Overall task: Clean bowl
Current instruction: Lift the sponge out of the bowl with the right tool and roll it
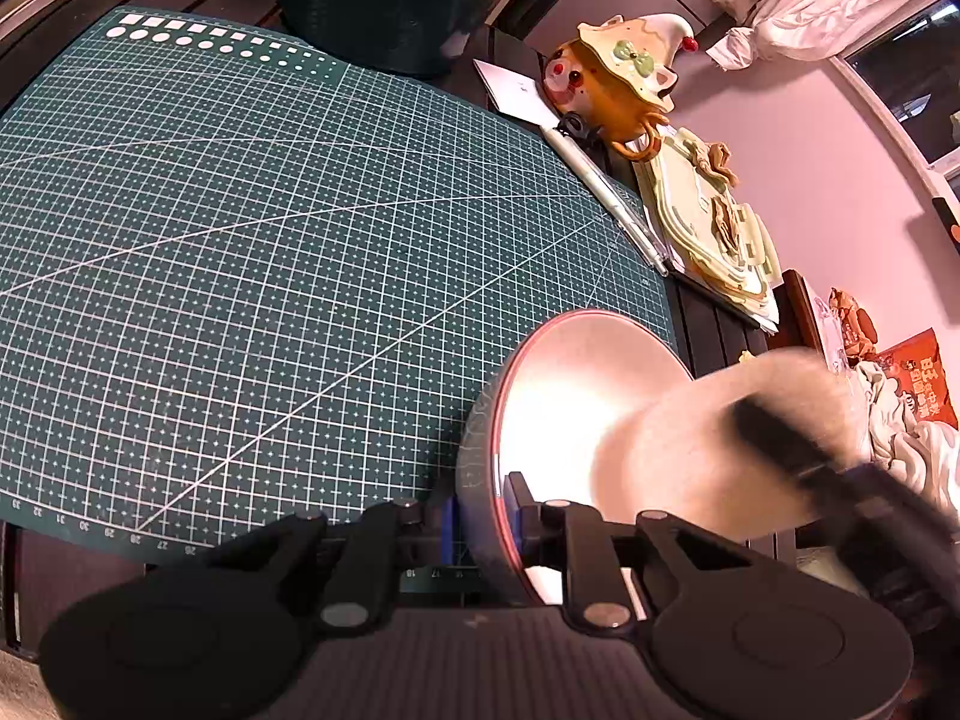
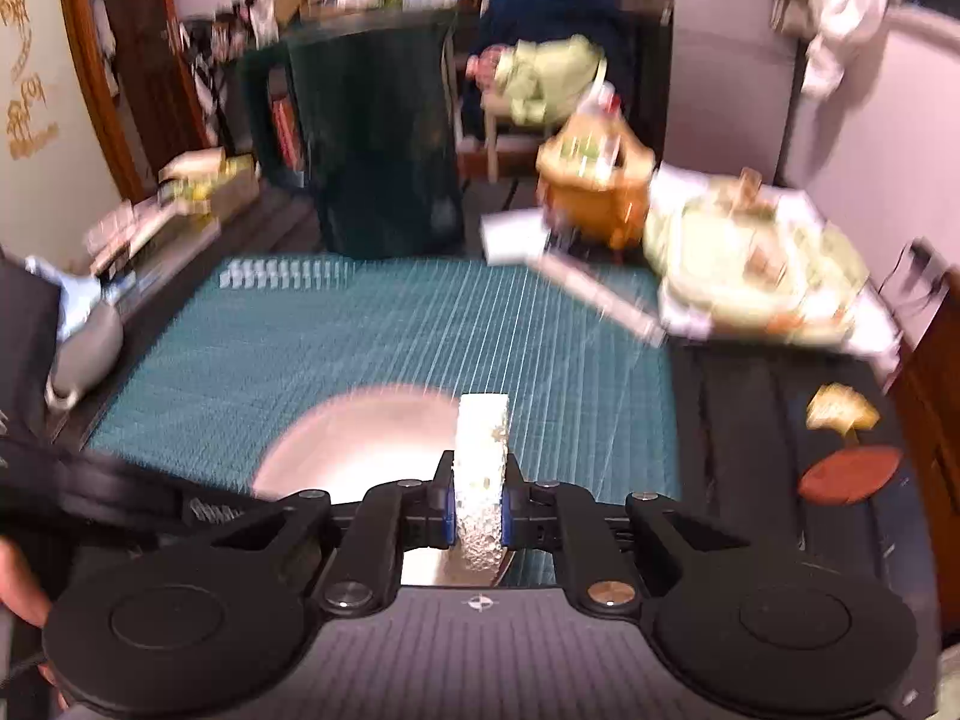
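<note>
Both grippers clamp: left gripper tilts the bowl (rim pinched), right gripper scrubs with sponge; next, rotate the bowl.

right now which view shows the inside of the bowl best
The left wrist view. There the bowl is tilted up on edge, its rim clamped in the left gripper, so its shiny inside faces the camera, partly covered by the blurred sponge. The right wrist view shows the bowl only blurred, behind the sponge.
</note>
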